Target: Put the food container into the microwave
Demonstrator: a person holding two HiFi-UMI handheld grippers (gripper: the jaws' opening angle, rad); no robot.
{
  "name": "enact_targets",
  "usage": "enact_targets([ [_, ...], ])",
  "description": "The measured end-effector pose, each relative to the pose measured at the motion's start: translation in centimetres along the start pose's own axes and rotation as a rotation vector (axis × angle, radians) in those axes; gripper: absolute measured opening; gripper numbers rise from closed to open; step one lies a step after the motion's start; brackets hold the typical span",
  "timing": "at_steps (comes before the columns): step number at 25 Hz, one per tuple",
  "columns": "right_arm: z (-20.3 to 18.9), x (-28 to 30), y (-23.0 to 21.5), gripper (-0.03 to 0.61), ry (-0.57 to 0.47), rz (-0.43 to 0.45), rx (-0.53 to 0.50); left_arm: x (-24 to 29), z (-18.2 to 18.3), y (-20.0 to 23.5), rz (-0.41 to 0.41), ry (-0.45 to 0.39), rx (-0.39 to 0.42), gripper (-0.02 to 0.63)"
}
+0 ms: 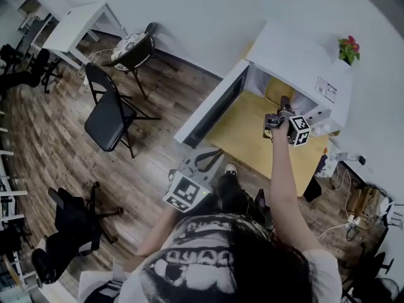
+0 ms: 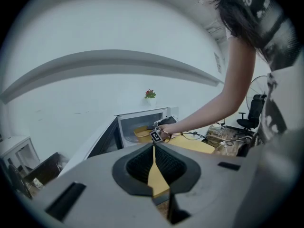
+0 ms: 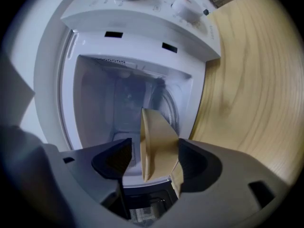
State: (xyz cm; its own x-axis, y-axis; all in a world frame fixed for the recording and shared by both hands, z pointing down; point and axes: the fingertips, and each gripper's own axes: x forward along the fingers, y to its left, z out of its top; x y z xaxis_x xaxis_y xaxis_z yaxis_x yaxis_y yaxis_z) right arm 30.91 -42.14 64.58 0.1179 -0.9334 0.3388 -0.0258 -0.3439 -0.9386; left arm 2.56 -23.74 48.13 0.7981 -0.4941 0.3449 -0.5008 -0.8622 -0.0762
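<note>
Looking down, my left gripper [image 1: 205,161] is the closest thing, low near my body and short of the desk [image 1: 243,137]. Its pads are together with nothing between them.

Further out, my right arm is stretched over the yellow wooden desk, and the right gripper [image 3: 154,151] is poked into the mouth of the white microwave [image 3: 137,23]. Its jaws are spread fairly wide, with the tan food container [image 3: 157,127] between them, seen edge-on from that gripper's camera. There's a clear gap between the container and the pad on the left of that view, so it's not being squeezed. The other pad is just beside it, and I can't tell if it's touching.

The container is inside the cavity, near the front opening. The microwave door [image 1: 211,109] is swung wide open toward my left. Two round knobs [image 3: 187,7] sit on the control panel beside the cavity.

On top of the microwave, at the far corner by the wall, there's a little potted plant [image 1: 348,48] with red flowers. Way off to my left on the wood floor [image 1: 50,144] is a black folding chair [image 1: 108,115], and past that a white table [image 1: 79,21].
</note>
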Motion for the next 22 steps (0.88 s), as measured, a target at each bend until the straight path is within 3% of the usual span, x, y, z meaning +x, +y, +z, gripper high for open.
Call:
enact_targets([
  [3, -0.1, 1.2, 0.4, 0.306, 0.017, -0.004, -0.024, -0.4, -0.2, 0.5, 0.024, 0.014, -0.004, 0.014],
  [6, -0.2, 1.6, 0.4, 0.404, 0.041, -0.029, -0.086, -0.4, -0.2, 0.7, 0.035, 0.017, -0.002, 0.014],
  [9, 0.1, 1.2, -0.3, 0.453, 0.044, -0.061, -0.156, -0.3, -0.1, 0.5, 0.027, 0.019, 0.004, 0.014],
  [13, -0.1, -0.4, -1.1, 0.453, 0.063, -0.066, -0.199, -0.1, 0.3, -0.1, 0.005, 0.006, 0.016, 0.014],
  [22, -3.1, -8.6, -0.7, 0.385, 0.131, 0.009, -0.310, -2.5, 1.0, -2.0, -0.063, -0.039, 0.066, 0.014],
])
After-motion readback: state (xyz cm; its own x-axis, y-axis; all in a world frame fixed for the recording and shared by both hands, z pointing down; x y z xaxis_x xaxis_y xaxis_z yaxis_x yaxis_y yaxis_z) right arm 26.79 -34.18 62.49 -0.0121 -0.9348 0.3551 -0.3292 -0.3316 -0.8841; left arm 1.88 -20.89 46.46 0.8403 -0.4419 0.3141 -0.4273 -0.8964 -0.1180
